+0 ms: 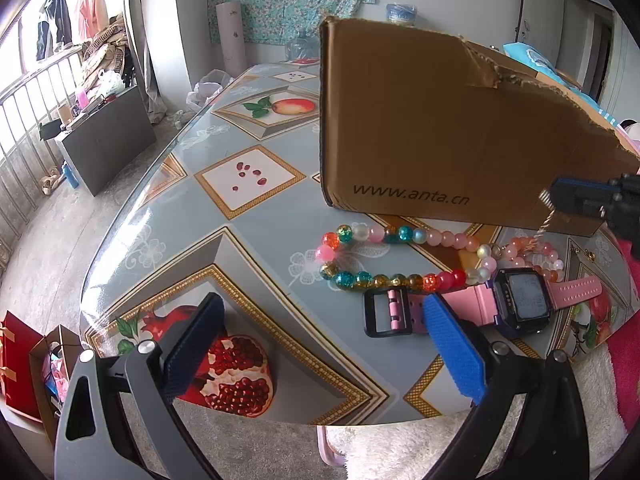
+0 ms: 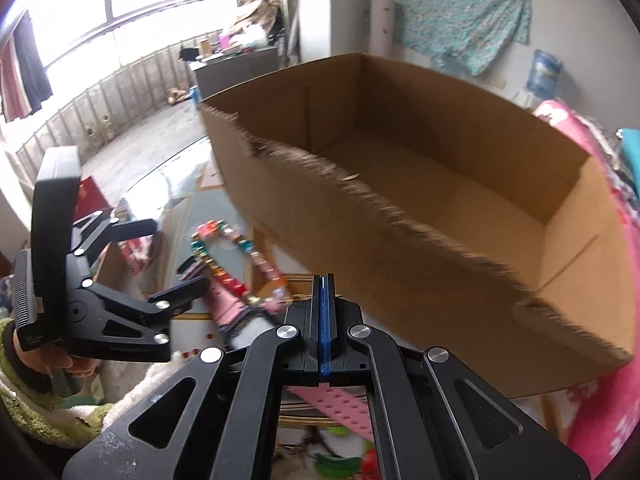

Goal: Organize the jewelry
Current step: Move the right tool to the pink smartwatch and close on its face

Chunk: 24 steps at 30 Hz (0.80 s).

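A brown cardboard box [image 1: 440, 128] stands on the table; the right wrist view shows its empty inside [image 2: 420, 184]. In front of it lie a colourful bead necklace [image 1: 384, 256], a pink bead bracelet [image 1: 536, 256] and a pink watch [image 1: 516, 304]. My left gripper [image 1: 320, 344] is open just in front of the watch strap, low over the table. My right gripper [image 2: 324, 280] is shut on a thin gold chain [image 1: 544, 228] that hangs from its tips [image 1: 560, 194] beside the box's near wall, above the bracelet.
The table [image 1: 248, 248] has a glossy fruit-pattern cover with a curved left edge. A white fluffy cloth [image 1: 400, 448] and pink fabric [image 1: 628, 344] lie at the near edge. Bags [image 1: 24, 364] stand on the floor at left.
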Available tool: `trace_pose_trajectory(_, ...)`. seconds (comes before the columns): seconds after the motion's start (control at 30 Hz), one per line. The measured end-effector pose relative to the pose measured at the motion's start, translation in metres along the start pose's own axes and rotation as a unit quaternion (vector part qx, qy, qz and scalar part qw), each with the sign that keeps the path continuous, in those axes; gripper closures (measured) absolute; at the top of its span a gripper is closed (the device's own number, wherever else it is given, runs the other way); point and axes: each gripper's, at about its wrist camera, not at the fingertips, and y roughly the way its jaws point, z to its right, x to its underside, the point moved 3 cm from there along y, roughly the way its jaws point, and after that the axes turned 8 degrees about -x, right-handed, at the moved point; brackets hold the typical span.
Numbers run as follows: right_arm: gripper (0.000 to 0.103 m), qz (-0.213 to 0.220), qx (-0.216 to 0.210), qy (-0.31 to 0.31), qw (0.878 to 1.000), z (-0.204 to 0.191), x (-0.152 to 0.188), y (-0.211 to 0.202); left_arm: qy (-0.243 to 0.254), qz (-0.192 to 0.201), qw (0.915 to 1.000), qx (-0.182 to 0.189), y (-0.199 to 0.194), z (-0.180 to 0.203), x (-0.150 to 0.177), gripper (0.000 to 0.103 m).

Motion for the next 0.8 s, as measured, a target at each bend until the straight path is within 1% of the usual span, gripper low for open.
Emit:
trace_pose_trajectory(0.07, 0.103, 0.004, 0.015, 0.002, 1.000, 0.005, 0.000, -0.002, 0.000, 0.000, 1.0000, 0.000, 0.000, 0.000, 0.000, 0.006)
trace_pose_trajectory(0.17, 0.103, -0.011, 0.045, -0.003, 0.999, 0.011, 0.008, 0.003, 0.000, 0.000, 1.0000, 0.000, 0.000, 0.000, 0.000, 0.006)
trace_pose_trajectory(0.2, 0.101, -0.013, 0.045, 0.003, 0.999, 0.013, 0.010, 0.002, 0.000, 0.001, 1.0000, 0.000, 0.000, 0.000, 0.000, 0.006)
trace_pose_trajectory(0.27, 0.082, -0.008, 0.035, 0.008, 0.999, 0.011, 0.011, 0.000, 0.001, 0.003, 1.0000, -0.001, -0.001, 0.000, 0.000, 0.006)
trace_pose_trajectory(0.33, 0.072, 0.005, 0.013, -0.002, 1.000, 0.002, 0.013, -0.006, 0.003, 0.008, 1.0000, -0.003, -0.003, 0.000, 0.000, 0.006)
trace_pose_trajectory(0.37, 0.069, 0.004, -0.001, -0.009, 1.000, -0.003, 0.014, -0.006, 0.004, 0.011, 0.9999, -0.005, -0.004, 0.000, 0.000, 0.006)
trace_pose_trajectory(0.47, 0.065, -0.009, -0.044, -0.050, 0.998, -0.028, 0.019, 0.001, 0.007, 0.019, 0.9997, -0.011, -0.009, 0.000, 0.000, 0.006)
trace_pose_trajectory(0.53, 0.064, -0.019, -0.060, -0.080, 0.995, -0.041, 0.023, 0.010, 0.005, 0.024, 0.9996, -0.011, -0.012, -0.003, 0.000, 0.006)
trace_pose_trajectory(0.63, 0.064, -0.036, -0.059, -0.122, 0.990, -0.054, 0.031, 0.025, -0.006, 0.032, 0.9995, -0.004, -0.020, -0.009, 0.003, 0.006)
trace_pose_trajectory(0.7, 0.064, -0.045, -0.060, -0.136, 0.988, -0.057, 0.034, 0.033, -0.010, 0.038, 0.9992, -0.001, -0.025, -0.014, 0.005, 0.006)
trace_pose_trajectory(0.8, 0.064, -0.053, -0.059, -0.159, 0.984, -0.060, 0.033, 0.040, -0.001, 0.052, 0.9986, 0.006, -0.035, -0.016, 0.008, 0.008)
